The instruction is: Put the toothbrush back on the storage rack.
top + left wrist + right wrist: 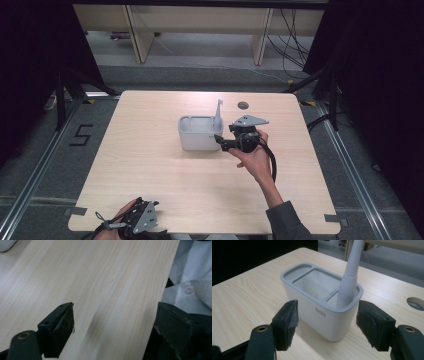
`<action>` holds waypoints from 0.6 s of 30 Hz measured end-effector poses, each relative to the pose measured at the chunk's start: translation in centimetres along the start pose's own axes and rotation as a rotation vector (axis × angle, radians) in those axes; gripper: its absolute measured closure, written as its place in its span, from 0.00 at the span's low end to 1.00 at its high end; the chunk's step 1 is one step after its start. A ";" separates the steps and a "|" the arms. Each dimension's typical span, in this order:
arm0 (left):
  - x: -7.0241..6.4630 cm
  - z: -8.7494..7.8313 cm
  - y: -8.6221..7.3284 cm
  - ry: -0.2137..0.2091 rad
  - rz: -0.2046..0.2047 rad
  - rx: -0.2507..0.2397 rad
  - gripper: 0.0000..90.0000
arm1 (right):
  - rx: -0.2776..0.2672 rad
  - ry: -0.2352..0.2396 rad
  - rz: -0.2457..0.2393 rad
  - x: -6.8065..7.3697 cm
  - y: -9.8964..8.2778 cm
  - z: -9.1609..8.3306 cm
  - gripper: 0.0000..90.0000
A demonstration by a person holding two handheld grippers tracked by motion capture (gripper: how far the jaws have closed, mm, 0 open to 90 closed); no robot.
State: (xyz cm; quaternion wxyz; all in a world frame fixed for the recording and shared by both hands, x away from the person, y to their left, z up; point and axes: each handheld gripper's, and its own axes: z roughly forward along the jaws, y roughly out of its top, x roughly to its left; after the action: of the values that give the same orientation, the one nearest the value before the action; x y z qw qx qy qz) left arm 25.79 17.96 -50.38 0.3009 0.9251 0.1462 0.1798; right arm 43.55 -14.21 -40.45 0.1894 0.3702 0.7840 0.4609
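Wooden table (150,165), dark surround, grey floor beyond far edge. Grey caddy (199,132) near table centre, three compartments; white handle (219,109) upright in compartment nearest right gripper (223,142). Right gripper just beside caddy, jaws spread wide, nothing held, caddy end wall between them in right gripper view, not touching. Cable hole (243,105) behind caddy. Left gripper (113,327) well apart from caddy at near table edge, jaws wide apart, empty. Bare wood all round caddy.
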 end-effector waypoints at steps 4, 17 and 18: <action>0.0 0.0 0.0 0.001 0.000 0.001 0.17 | -0.005 0.010 -0.018 0.1 -0.3 0.1 0.37; 0.1 0.0 0.0 0.003 0.004 0.002 0.17 | 0.021 0.040 -0.013 0.9 -1.2 -0.6 0.34; 0.0 -0.1 0.0 0.004 0.003 0.005 0.17 | 0.018 0.046 -0.021 1.0 -1.2 -0.6 0.34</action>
State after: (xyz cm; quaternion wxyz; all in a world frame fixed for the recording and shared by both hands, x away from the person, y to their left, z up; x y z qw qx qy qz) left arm 25.80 18.00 -50.29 0.2981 0.9257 0.1456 0.1816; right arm 42.02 -14.19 -41.18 0.1728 0.3528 0.7961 0.4604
